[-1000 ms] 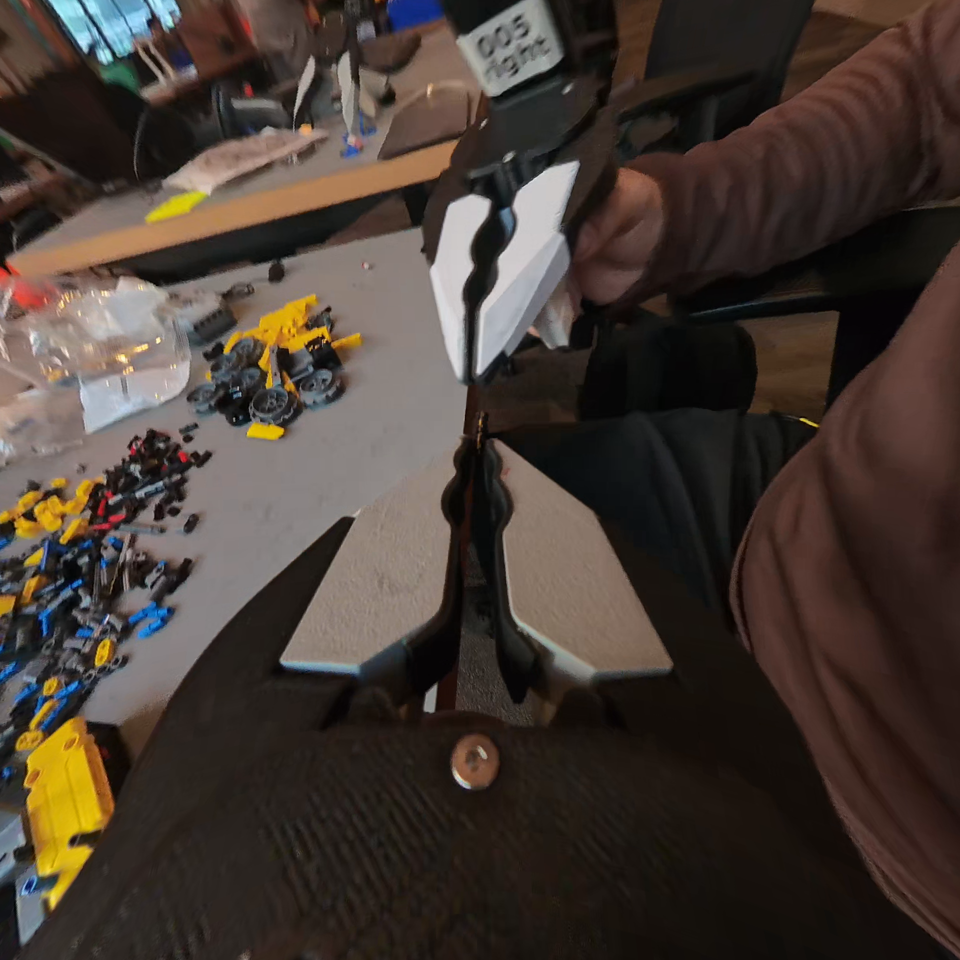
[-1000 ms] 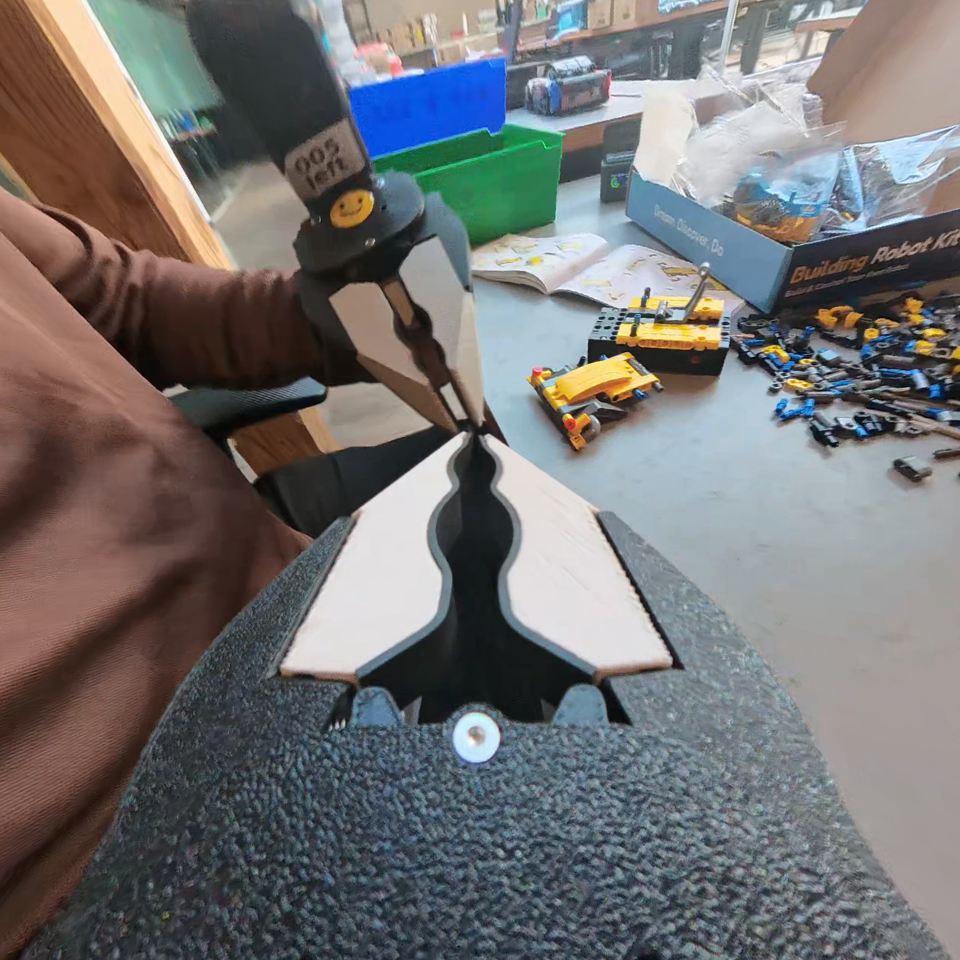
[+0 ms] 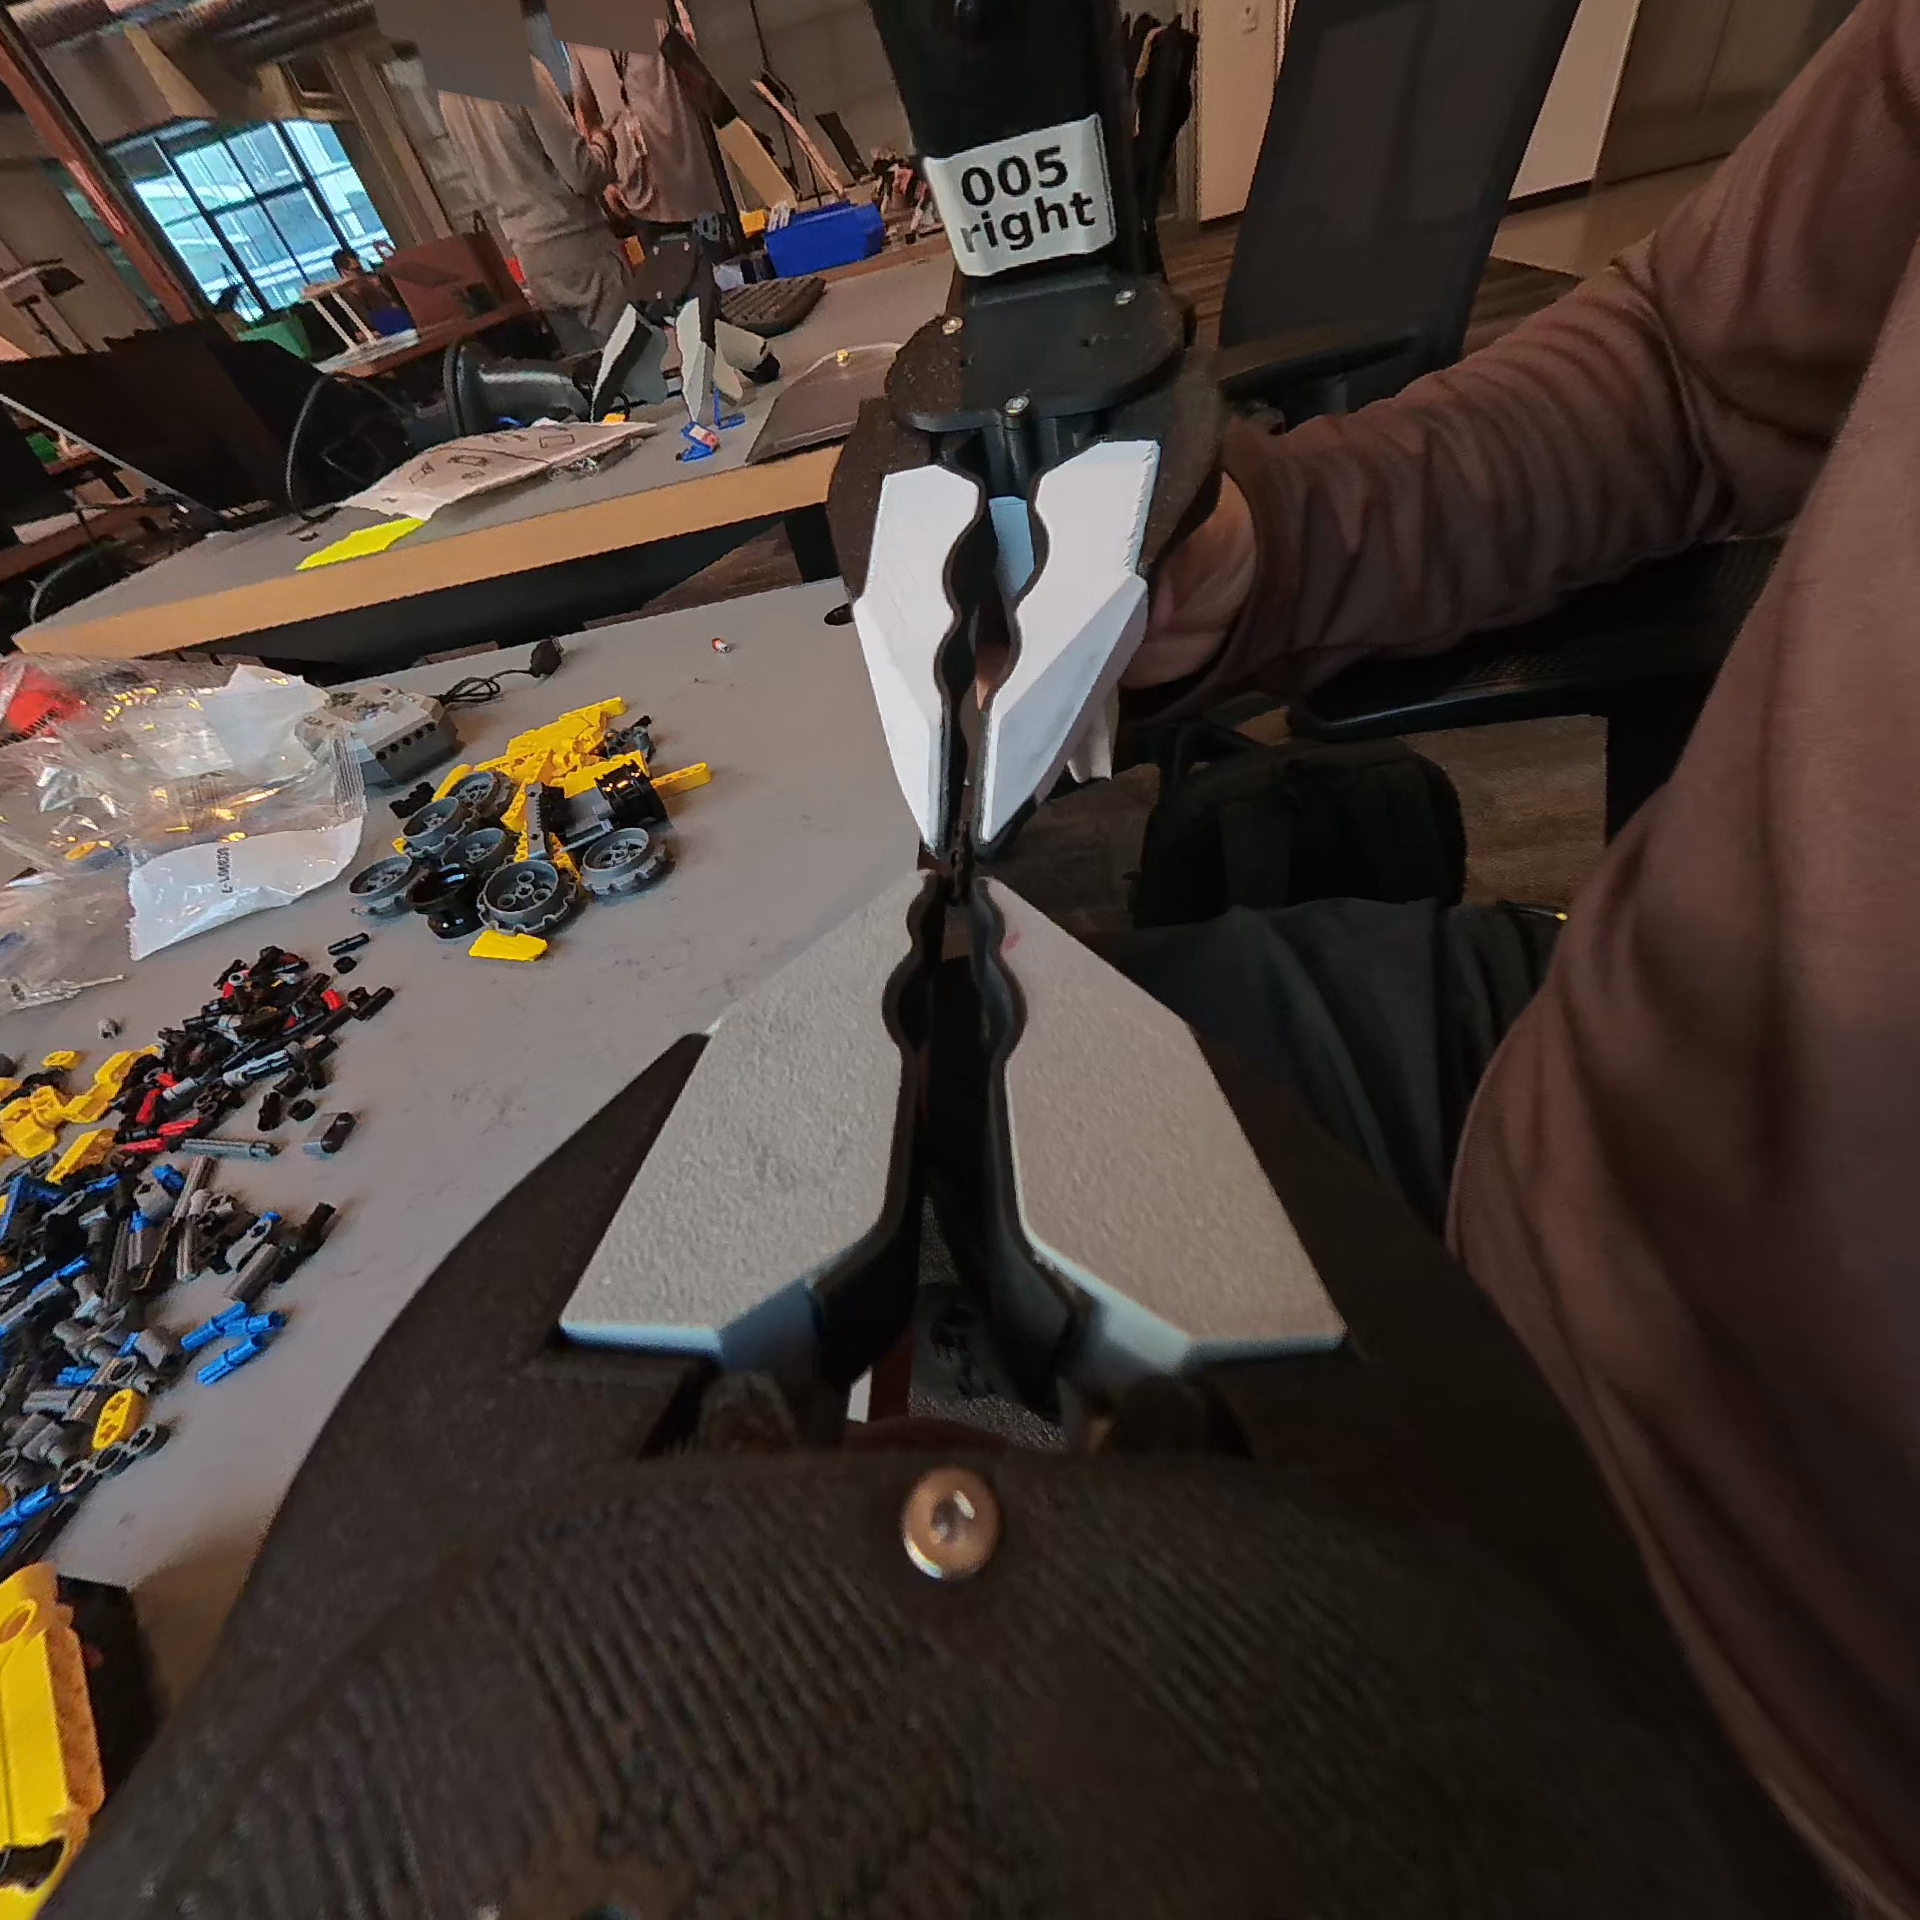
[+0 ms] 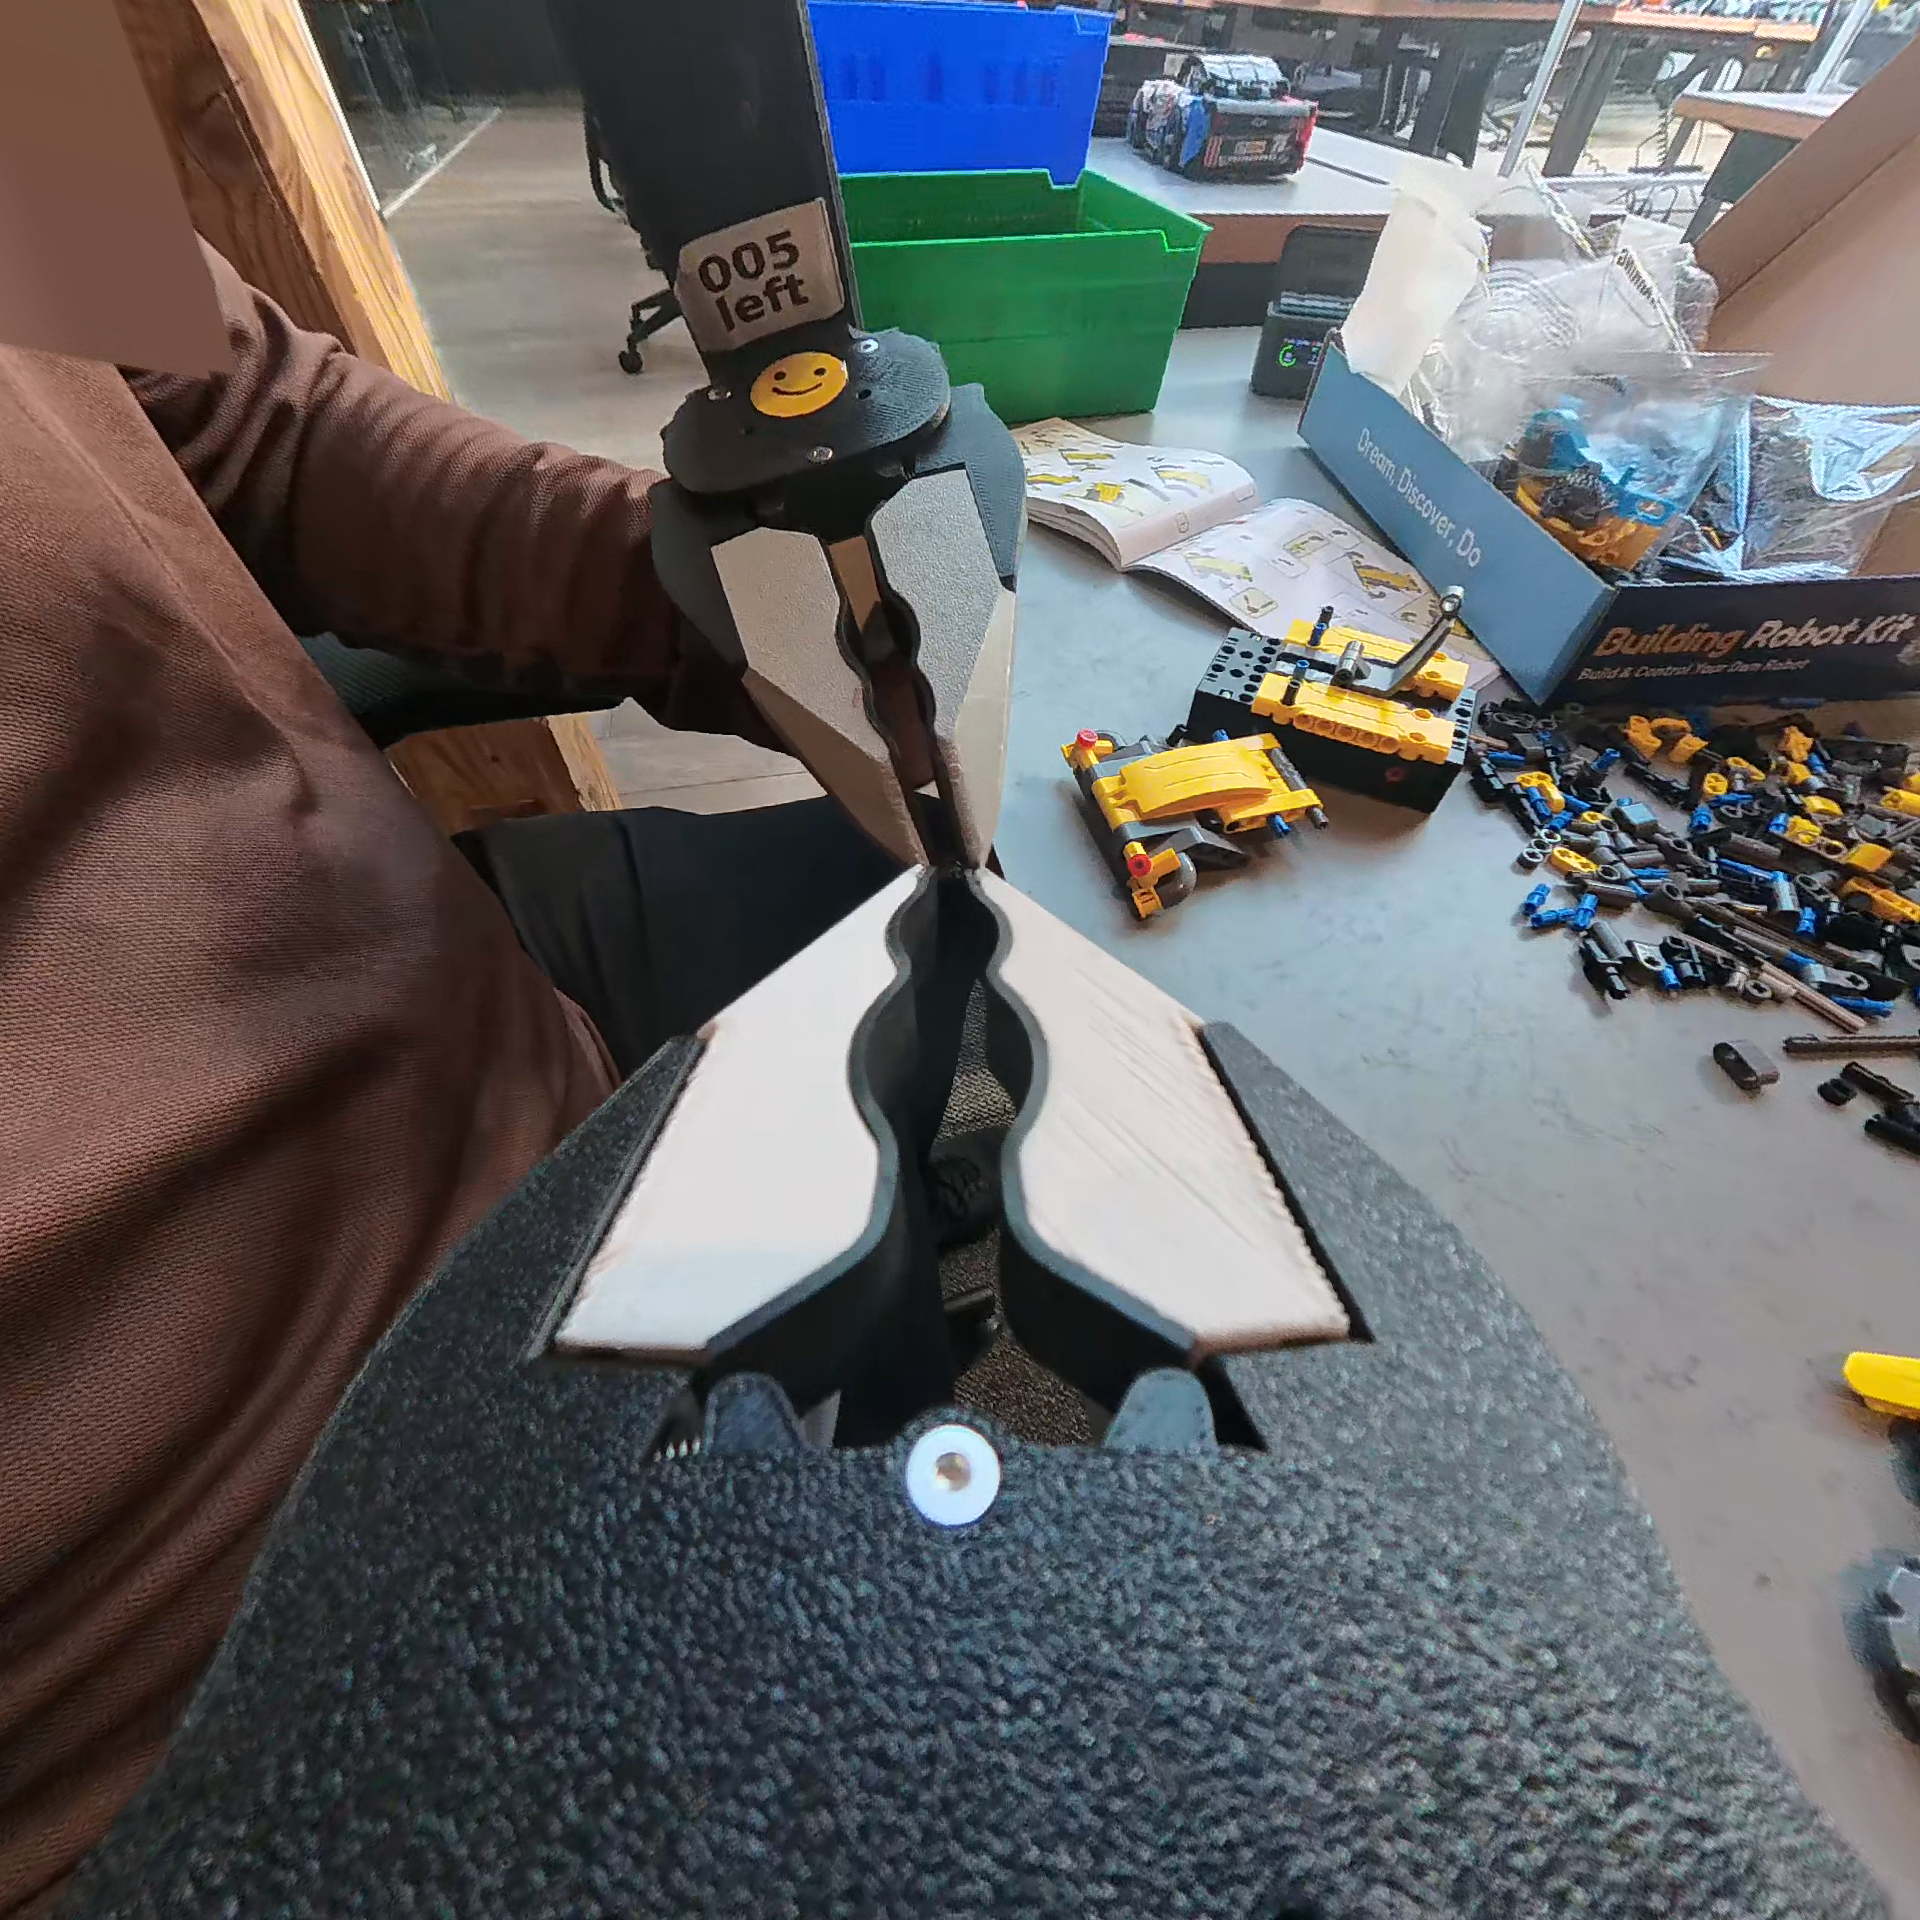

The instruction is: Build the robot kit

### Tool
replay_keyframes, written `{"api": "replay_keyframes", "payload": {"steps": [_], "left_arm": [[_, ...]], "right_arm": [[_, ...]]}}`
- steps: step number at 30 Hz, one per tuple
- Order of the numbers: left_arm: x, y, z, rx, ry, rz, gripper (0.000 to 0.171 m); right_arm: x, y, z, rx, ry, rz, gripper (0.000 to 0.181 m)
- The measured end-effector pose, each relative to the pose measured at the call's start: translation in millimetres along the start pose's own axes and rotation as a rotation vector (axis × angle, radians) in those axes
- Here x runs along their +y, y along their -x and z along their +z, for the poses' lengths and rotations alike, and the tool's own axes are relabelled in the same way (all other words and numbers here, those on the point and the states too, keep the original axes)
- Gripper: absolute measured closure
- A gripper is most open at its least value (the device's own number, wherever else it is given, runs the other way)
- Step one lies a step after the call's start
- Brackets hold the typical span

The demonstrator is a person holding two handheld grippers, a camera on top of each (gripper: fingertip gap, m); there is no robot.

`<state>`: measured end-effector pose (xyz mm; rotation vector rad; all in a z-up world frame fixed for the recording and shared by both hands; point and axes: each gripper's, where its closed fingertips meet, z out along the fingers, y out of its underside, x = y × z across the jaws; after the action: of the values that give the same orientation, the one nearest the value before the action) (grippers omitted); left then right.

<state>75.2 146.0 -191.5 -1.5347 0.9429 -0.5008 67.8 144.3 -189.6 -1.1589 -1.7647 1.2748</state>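
Since a second ago both tongs have swung upright and squared up tip to tip, off the near edge of the worktop (image 3: 582, 1049). Left tongs (image 3: 951, 891) are clenched, with a thin dark sliver, too small to identify, at the tips. Right tongs (image 4: 948, 875) are clenched too, meeting the left pair nose to nose; which pair grips the sliver I cannot tell. Both hang over the person's lap, beside the worktop edge rather than above it. On the worktop sit a wheel cluster (image 3: 520, 842), loose small parts (image 4: 1704, 862), a yellow half-built vehicle (image 4: 1195, 805) and a blue kit box (image 4: 1455, 540) toward its far side. Risk, as I judge it: if either pair slackens or the tips slide askew, the sliver falls to the lap or floor, not the worktop.
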Motion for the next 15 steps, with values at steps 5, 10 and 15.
{"api": "replay_keyframes", "payload": {"steps": [5,10,15], "left_arm": [[30,21,8,-0.047,0.214,-0.105,0.168],[66,28,19,0.021,0.463,-0.206,0.15],[76,35,33,0.128,0.554,-0.054,0.141]], "right_arm": [[31,-26,-10,0.096,0.137,0.065,0.181],[60,-42,-31,0.126,0.225,0.233,0.181],[74,-37,-25,0.112,0.278,0.265,0.181]]}}
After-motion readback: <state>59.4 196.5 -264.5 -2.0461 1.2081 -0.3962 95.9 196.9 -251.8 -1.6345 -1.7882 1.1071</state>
